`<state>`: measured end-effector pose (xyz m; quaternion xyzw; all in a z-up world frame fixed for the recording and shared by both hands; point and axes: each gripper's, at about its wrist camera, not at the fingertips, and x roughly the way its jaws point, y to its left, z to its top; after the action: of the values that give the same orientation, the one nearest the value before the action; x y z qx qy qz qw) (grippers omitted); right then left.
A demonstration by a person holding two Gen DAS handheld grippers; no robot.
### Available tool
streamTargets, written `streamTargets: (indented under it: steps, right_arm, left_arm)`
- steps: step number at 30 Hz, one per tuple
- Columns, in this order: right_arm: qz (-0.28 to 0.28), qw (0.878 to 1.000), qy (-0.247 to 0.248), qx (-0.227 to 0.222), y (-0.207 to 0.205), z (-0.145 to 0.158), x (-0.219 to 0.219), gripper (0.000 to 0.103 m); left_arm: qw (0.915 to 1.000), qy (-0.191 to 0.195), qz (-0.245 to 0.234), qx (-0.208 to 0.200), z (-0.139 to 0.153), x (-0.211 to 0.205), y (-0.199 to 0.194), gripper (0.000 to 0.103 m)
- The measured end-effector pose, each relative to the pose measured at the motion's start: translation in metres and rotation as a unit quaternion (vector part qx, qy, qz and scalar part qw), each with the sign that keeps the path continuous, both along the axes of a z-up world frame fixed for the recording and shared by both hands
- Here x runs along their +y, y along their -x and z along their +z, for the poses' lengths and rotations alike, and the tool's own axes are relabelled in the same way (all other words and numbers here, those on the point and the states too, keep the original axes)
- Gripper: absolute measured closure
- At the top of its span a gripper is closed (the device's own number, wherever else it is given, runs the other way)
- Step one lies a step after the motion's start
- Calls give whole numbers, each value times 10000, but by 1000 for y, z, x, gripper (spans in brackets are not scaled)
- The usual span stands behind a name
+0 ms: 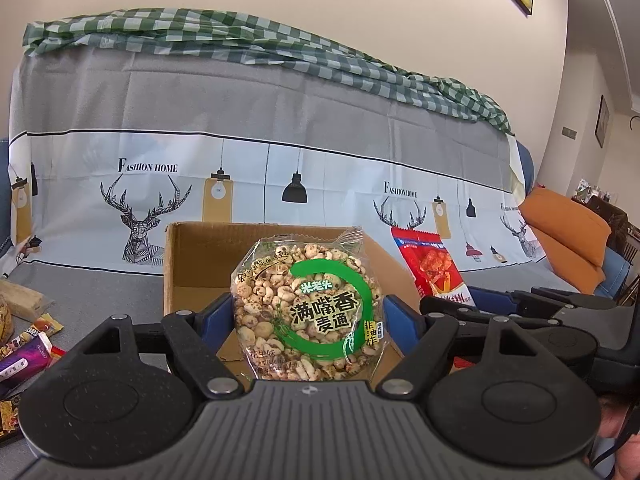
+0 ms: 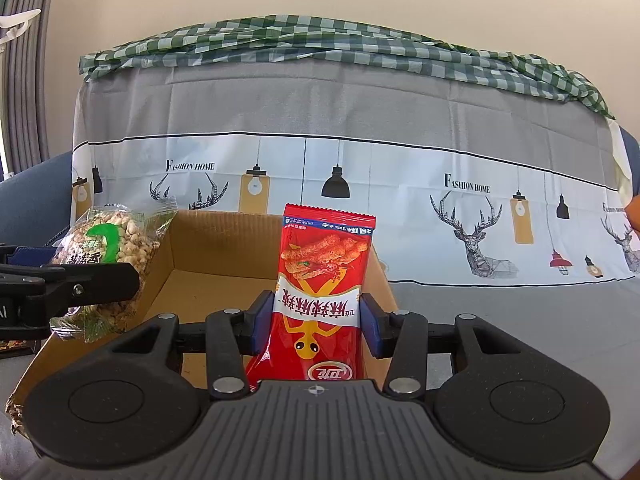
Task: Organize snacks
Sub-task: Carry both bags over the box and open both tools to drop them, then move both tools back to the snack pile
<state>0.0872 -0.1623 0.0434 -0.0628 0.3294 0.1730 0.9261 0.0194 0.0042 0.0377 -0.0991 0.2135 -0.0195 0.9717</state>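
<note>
Sofa (image 1: 100,280): grey seat, its back draped with a printed cover (image 1: 280,128) bearing stags, lamps and "FASHION HOME"; a green checked cloth (image 1: 240,36) is laid along the top edge. An orange cushion (image 1: 568,240) is seen at the sofa's right end.

Cardboard box (image 1: 200,256): open-topped, set on the seat against the cover, its inside bare where visible. Its near edge is partly screened by both tools.

Loose snack packets (image 1: 28,340): scattered on the seat at the left edge of the left wrist view, well apart from the box.

Puffed-grain bag (image 1: 308,312): clear, with a green ring label; held upright over the box, near its left wall as seen from the right wrist.

Red snack packet (image 2: 322,300): upside down, held upright over the box, near its right wall.

Left gripper (image 1: 308,322): jaws set wide, blue pads pressed on both sides of the puffed-grain bag.

Right gripper (image 2: 316,322): jaws about half apart, pads clamped on the red snack packet's waist.
</note>
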Motion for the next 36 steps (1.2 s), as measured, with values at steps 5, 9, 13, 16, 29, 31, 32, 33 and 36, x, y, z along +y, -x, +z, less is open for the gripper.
streamTargets:
  steps: [5, 9, 13, 16, 29, 31, 32, 33, 36]
  right_arm:
    - [1, 10000, 9, -9, 0, 0, 0, 55]
    - [11, 10000, 6, -16, 0, 1, -1, 55]
    - [-20, 10000, 8, -12, 0, 0, 0, 55]
    - [-29, 10000, -10, -24, 1, 0, 1, 56]
    - [-70, 9999, 38, -69, 5, 1, 5, 38]
    - [-69, 9999, 36, -72, 5, 1, 5, 38]
    - [-70, 9999, 32, -71, 5, 1, 5, 38]
    - [-73, 9999, 30, -73, 5, 0, 5, 38]
    - [-102, 9999, 7, -64, 4, 1, 8, 38]
  left_arm:
    - [10000, 4, 14, -21, 1, 0, 0, 20]
    - [10000, 10, 8, -35, 0, 0, 1, 20]
    - [9999, 75, -6, -76, 0, 2, 2, 20]
    - [9998, 160, -43, -99, 2, 2, 2, 20]
    - [9992, 235, 105, -312, 5, 5, 4, 8]
    - [9992, 161, 137, -330, 4, 4, 4, 14]
    - [9993, 124, 139, -320, 4, 4, 4, 19]
    - [9994, 104, 130, -297, 3, 5, 4, 24]
    - [9995, 242, 59, -217, 2, 11, 4, 35]
